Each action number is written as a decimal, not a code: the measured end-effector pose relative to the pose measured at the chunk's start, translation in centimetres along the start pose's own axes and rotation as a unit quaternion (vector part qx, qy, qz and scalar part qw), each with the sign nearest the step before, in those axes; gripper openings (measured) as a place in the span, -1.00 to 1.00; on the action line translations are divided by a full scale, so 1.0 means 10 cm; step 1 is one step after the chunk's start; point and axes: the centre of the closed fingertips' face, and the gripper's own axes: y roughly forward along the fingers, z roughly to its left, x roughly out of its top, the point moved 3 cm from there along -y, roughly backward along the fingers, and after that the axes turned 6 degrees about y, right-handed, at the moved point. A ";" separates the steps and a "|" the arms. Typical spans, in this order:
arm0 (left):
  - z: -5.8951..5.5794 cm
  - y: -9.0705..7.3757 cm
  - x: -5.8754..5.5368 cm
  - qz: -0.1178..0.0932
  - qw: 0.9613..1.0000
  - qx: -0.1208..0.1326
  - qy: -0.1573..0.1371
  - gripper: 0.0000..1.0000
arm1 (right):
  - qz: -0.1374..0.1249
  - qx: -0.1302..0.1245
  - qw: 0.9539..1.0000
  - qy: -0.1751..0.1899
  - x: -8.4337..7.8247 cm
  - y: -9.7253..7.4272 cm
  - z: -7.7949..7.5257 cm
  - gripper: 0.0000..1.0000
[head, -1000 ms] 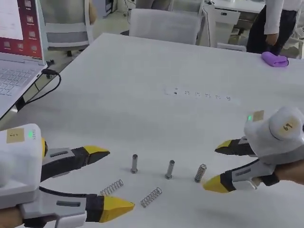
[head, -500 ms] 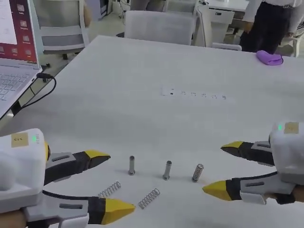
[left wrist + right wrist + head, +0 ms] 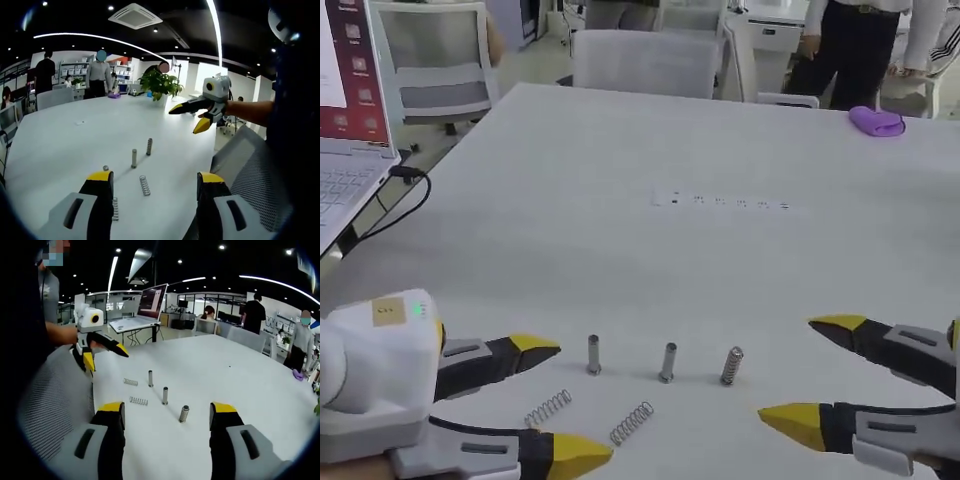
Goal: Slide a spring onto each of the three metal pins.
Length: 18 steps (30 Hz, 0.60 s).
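Yellow-tipped and spread wide, the left gripper (image 3: 585,400) sits low at the near left of the white table (image 3: 620,150). Its jaws point right, and they grip nothing. The right gripper (image 3: 788,367) comes in from the near right with its jaws pointing left, equally wide apart and empty. In the left gripper view a bare forearm (image 3: 250,111) holds it raised by the table's edge.

Between the two grippers three metal pins stand upright in a row. The left pin (image 3: 593,355) and the middle pin (image 3: 668,362) are bare, while the right pin (image 3: 736,352) has a fitted spring (image 3: 730,370) coiled around it. Two more springs lie flat on the table in front of the bare pins. One loose spring (image 3: 548,408) lies in the gap between the left gripper's jaws, and the other loose spring (image 3: 631,423) lies just right of its nearer tip.

A laptop (image 3: 340,150) sits at the table's left edge, and a purple cloth (image 3: 876,121) lies at the far right.
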 end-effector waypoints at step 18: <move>0.09 0.32 -0.29 0.071 0.997 -0.005 0.000 0.17 | -0.020 -0.023 0.999 0.028 -0.15 -0.08 -0.06 0.45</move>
